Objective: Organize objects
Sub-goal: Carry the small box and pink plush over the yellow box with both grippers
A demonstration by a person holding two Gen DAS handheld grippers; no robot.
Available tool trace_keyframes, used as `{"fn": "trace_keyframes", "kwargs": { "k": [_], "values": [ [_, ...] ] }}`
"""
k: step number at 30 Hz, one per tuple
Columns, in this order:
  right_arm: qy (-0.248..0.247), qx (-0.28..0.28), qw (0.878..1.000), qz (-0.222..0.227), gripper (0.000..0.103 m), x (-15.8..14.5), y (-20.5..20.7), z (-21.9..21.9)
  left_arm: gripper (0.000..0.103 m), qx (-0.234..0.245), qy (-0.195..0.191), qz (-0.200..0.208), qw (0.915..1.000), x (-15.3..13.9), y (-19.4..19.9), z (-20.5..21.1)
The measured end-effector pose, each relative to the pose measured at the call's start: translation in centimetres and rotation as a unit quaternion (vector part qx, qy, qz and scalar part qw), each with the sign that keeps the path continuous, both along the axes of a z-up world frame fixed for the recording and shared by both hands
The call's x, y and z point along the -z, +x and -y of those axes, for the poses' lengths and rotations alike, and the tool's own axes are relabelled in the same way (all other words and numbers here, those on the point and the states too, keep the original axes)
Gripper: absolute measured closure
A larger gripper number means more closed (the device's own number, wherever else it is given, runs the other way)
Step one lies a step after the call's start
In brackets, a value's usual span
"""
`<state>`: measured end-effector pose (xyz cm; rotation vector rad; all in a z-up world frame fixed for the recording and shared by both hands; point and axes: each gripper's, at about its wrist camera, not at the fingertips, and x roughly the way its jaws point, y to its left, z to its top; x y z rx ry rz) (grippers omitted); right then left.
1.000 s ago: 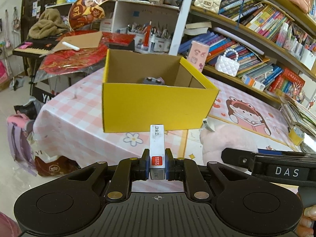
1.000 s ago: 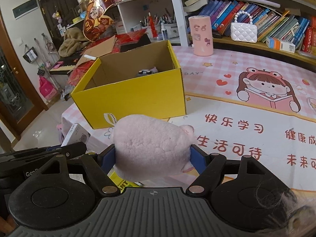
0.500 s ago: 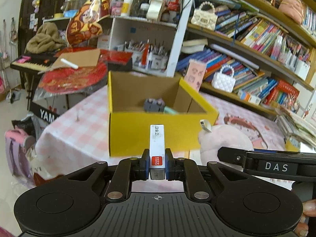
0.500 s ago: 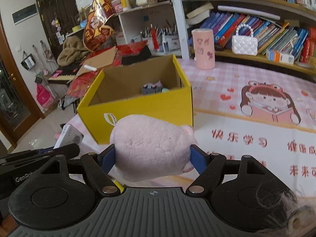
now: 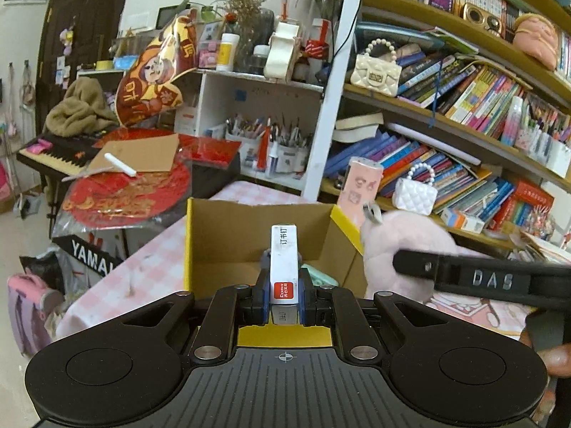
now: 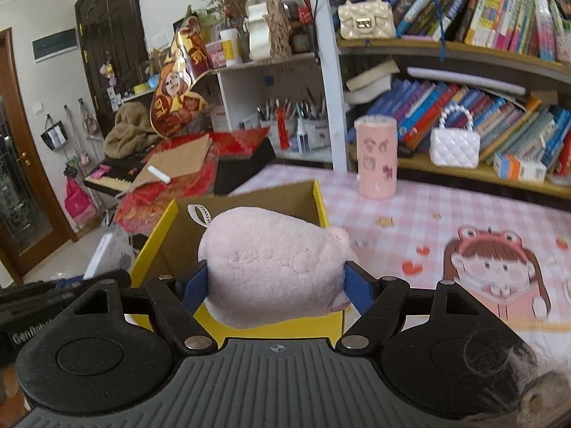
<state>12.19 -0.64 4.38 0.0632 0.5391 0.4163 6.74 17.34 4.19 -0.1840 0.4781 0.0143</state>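
My left gripper [image 5: 283,299] is shut on a narrow white staple box [image 5: 283,260] with a red label, held over the near wall of the open yellow cardboard box [image 5: 214,235]. My right gripper [image 6: 274,292] is shut on a pink plush toy [image 6: 274,264], held over the same yellow box [image 6: 153,246]. The plush [image 5: 403,242] and the right gripper's arm show at the right of the left wrist view. A grey item and a mint item [image 5: 321,278] lie inside the box, mostly hidden.
The box stands on a pink checked tablecloth [image 6: 410,214]. A pink cylinder [image 6: 376,157] stands behind it. Bookshelves with a white bag [image 6: 453,142] run along the back and right. A keyboard piled with red decorations [image 5: 125,192] is at the left.
Both grippers have moved forward and up toward the yellow box and now hang over its open top, each still holding its object.
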Motion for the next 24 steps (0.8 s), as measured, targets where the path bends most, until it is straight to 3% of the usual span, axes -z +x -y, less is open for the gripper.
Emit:
{"fn": "trace_keyframes", "kwargs": {
  "k": [10,17,24],
  "values": [
    [-0.019,-0.040,0.999,0.023,0.027,0.3,6.6,-1.4,0.090,-0.016,0.030,-0.027,0.9990,1.5,5.8,1.0],
    [-0.055,-0.096,0.994,-0.010,0.027,2.8,10.5,-2.9,0.090,-0.031,0.052,-0.077,0.9952,4.0,8.8,1.8],
    [-0.058,-0.135,0.989,-0.026,0.026,4.1,12.8,-4.4,0.090,-0.043,0.069,-0.105,0.9912,5.2,10.1,2.2]
  ]
}}
